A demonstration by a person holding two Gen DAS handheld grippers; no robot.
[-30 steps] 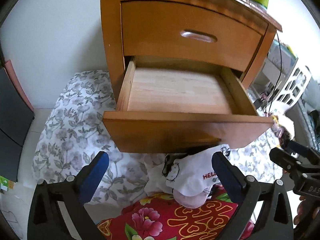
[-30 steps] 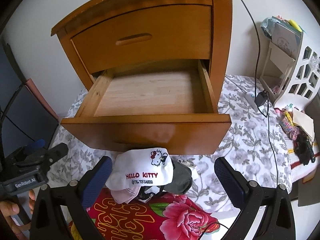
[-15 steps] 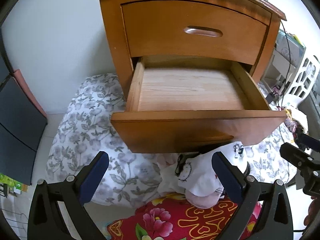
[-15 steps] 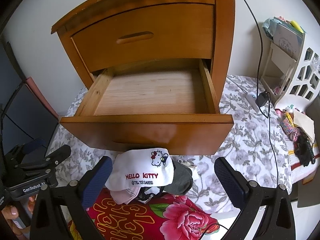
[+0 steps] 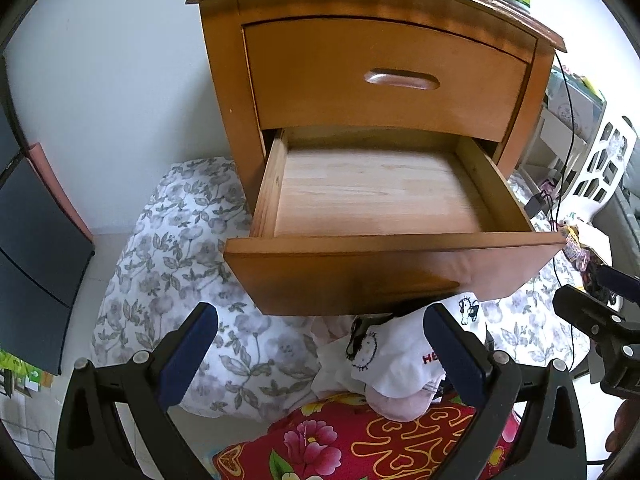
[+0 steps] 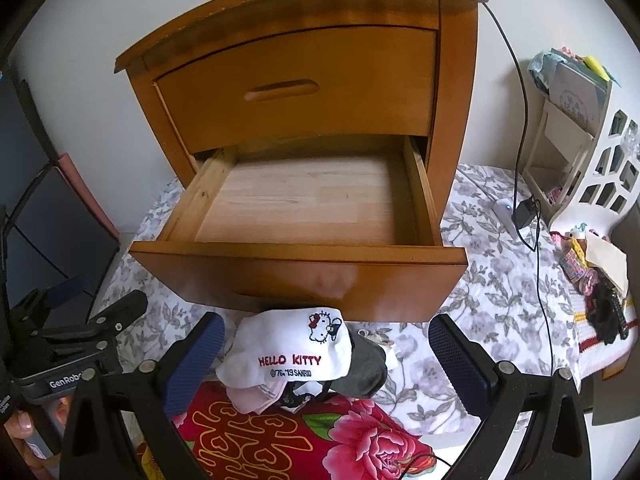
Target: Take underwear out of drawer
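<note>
Fingers of your left gripper [image 5: 320,340] stand spread wide, their blue ribbed pads clamping nothing; your right gripper [image 6: 326,354] is released the same way, both black frames hovering low before the nightstand [image 6: 304,60].

Just ahead of your right gripper and between its fingers lies the underwear pile [image 6: 296,356]: a soft white cotton piece with a stitched cat face and red "HELLO KITTY" lettering on top, pale pink fabric crumpled under it, and a dark grey piece bunched against its right side. From your left gripper the same pile [image 5: 392,356] sits close to the right finger, out of the drawer. The pile rests partly on a glossy red cloth [image 6: 280,440] printed with pink flowers and yellow hearts, and partly on a quilted white cover [image 6: 500,288] with grey leaf print.

Beyond the pile, the lower drawer [image 6: 304,208] is pulled out, its curved varnished front overhanging the clothes, its pale raw-wood floor bare. Above it the upper drawer [image 5: 384,76] is closed, with an oval recessed handle. Off to your right a black cable [image 6: 524,184] hangs down to the quilted cover.
</note>
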